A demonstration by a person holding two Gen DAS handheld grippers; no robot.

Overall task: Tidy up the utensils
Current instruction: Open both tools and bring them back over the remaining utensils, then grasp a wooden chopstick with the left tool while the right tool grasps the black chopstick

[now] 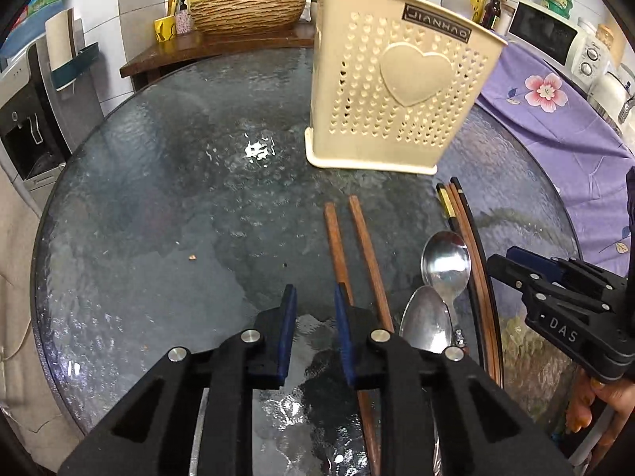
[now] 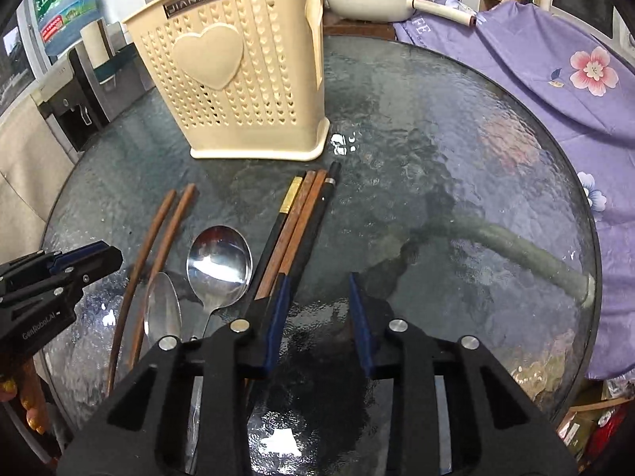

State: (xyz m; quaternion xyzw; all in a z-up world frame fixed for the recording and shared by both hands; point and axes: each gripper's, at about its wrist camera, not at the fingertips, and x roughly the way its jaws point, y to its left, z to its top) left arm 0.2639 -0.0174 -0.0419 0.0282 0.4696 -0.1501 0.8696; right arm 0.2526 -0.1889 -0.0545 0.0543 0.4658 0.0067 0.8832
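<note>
Toward the far edge of the round glass table (image 2: 456,127), a cream utensil holder (image 2: 238,79) is standing upright. Nearer, two brown chopsticks (image 2: 166,234), four bundled chopsticks (image 2: 305,214) and two steel spoons (image 2: 219,261) are lying side by side. Both the left gripper (image 1: 315,297) and right gripper (image 2: 317,285) are hovering spread, gripping nothing.

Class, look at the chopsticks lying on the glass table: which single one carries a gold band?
The black chopstick with the gold band, leftmost in the bundle of four right of the spoons; the others are plain brown wood or black with a silver ring.
</note>
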